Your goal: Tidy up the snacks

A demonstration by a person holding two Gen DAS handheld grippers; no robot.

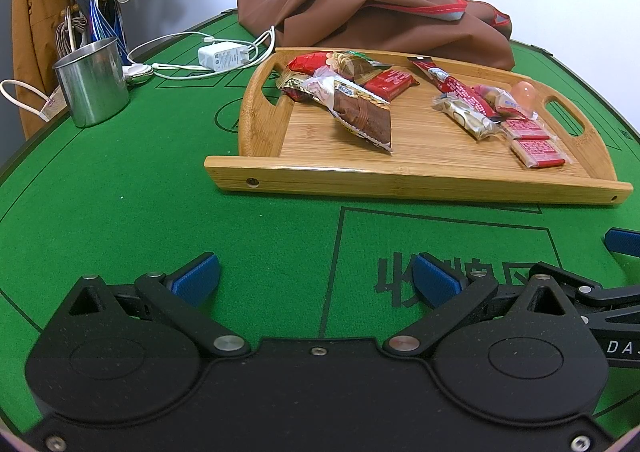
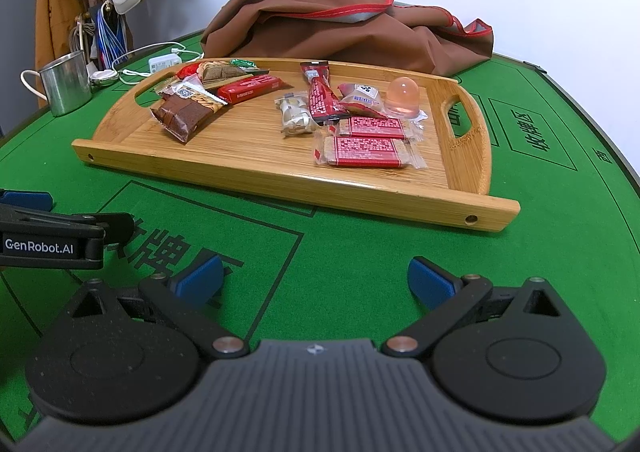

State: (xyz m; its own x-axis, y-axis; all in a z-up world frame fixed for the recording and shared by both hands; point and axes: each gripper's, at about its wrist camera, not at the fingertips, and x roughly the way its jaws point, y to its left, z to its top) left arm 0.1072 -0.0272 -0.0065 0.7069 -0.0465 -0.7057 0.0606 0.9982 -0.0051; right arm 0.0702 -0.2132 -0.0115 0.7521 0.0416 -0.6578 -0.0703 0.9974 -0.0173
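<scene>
**Both grippers idle short of the snack tray**

Left wrist view: I saw my left hand-held gripper [image 1: 316,276] hovering low over the green bench [image 1: 120,192], its blue-padded jaws spread wide with nothing between them. The bamboo tray [image 1: 420,178] sat ahead at about 1 o'clock, flat on the felt. On it lay two clusters of snacks: a pile at the tray's 10 o'clock, with a brown cake packet [image 1: 362,118] lying over other wrappers, and a second group toward 3 o'clock, where a red stick sachet [image 1: 452,86] lay, an orange jelly cup [image 1: 525,93] stood and two red wafer packs [image 1: 534,140] lay side by side. Beyond the tray a brown cloth bag [image 1: 376,10] was heaped against the wall. At 10 o'clock stood a steel mug [image 1: 93,82], with a white charger [image 1: 223,56] and its cable between mug and tray. A part of the other gripper showed at the 3 o'clock edge.

Right wrist view: my right hand-held gripper [image 2: 315,278] was likewise wide open and empty above the felt. The tray [image 2: 280,178] lay at 12 o'clock, well apart from the fingertips. The cake packet [image 2: 180,116] was at its 9 o'clock end; the wafer packs [image 2: 366,140], jelly cup [image 2: 402,98] and a pale wrapped sweet [image 2: 294,116] sat toward 2 o'clock. The left gripper's body entered at 9 o'clock.
</scene>
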